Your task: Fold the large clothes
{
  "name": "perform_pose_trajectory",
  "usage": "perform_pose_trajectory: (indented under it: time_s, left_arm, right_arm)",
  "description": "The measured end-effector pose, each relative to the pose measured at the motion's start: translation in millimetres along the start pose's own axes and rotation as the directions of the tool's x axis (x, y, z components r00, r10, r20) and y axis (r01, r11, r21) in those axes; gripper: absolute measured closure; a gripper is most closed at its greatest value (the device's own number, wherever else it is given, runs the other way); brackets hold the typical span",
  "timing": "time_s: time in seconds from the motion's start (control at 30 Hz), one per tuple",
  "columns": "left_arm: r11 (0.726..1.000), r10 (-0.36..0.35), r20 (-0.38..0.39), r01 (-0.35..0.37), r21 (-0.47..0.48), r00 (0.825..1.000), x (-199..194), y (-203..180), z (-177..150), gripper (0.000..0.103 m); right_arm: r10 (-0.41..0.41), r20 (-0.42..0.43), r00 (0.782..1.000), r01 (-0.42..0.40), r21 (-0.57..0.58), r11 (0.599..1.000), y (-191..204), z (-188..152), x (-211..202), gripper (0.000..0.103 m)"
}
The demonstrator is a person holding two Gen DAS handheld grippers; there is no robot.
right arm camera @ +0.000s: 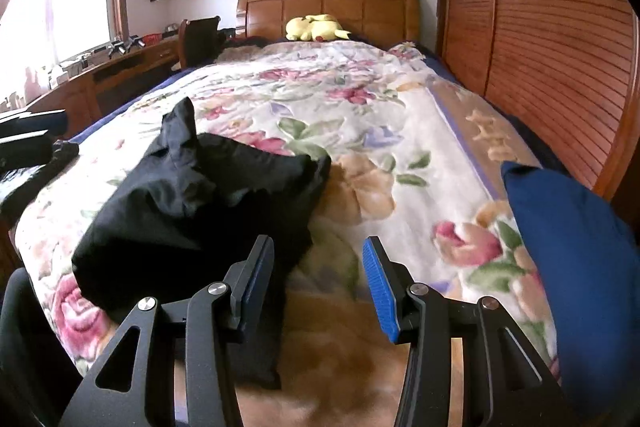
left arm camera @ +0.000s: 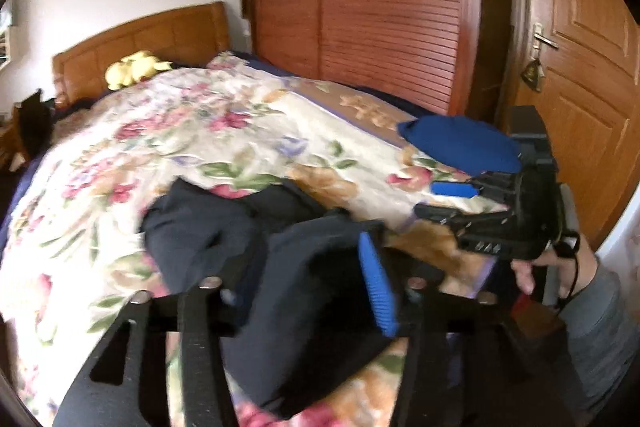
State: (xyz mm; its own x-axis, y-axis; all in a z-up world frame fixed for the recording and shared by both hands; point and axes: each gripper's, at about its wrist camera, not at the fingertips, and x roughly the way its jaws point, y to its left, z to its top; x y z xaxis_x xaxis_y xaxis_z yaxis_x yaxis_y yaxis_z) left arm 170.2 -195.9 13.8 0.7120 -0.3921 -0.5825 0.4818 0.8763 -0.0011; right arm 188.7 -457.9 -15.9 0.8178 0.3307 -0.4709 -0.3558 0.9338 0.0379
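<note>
A dark navy garment (left arm camera: 200, 235) lies crumpled in a heap on the floral bedspread (left arm camera: 160, 147), near the foot of the bed. My left gripper (left arm camera: 304, 279) is down in this heap with its jaws apart. Cloth bulges between them and covers the left finger, and the blue right pad (left arm camera: 376, 287) shows beside it. In the right wrist view the same garment (right arm camera: 192, 203) lies left of my right gripper (right arm camera: 318, 275), which stands open over bare bedspread (right arm camera: 360, 107) with nothing between its pads. A hand (left arm camera: 532, 267) holds that right gripper (left arm camera: 448, 203) at the right.
A blue cushion or folded blue cloth (right arm camera: 572, 247) sits at the bed's right edge. A yellow plush toy (right arm camera: 316, 27) lies by the wooden headboard (right arm camera: 328, 7). Slatted wardrobe doors (left arm camera: 380, 7) and a door (left arm camera: 580, 47) stand on the right, a desk (right arm camera: 100, 75) on the left.
</note>
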Motion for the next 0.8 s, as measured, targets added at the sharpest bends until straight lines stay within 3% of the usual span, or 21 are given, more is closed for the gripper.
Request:
perform_pose_trajectory:
  time_s: [0.1, 0.4, 0.8]
  left_arm:
    - [0.998, 0.063, -0.002, -0.063, -0.023, 0.998, -4, 25, -17, 0.031]
    - [0.975, 0.169, -0.098, -0.181, -0.131, 0.981, 7, 90, -79, 0.031]
    - [0.953, 0.21, -0.124, -0.231, -0.197, 0.97, -5, 122, -113, 0.031]
  right_arm:
    - [0.031, 0.02, 0.999, -0.031, 0.005, 0.999, 5, 9, -1, 0.055]
    - [0.101, 0.065, 0.993, -0.1, -0.023, 0.995, 35, 31, 5, 0.055]
    - [0.163, 0.019, 0.986, -0.161, -0.084, 0.983, 68, 43, 36, 0.055]
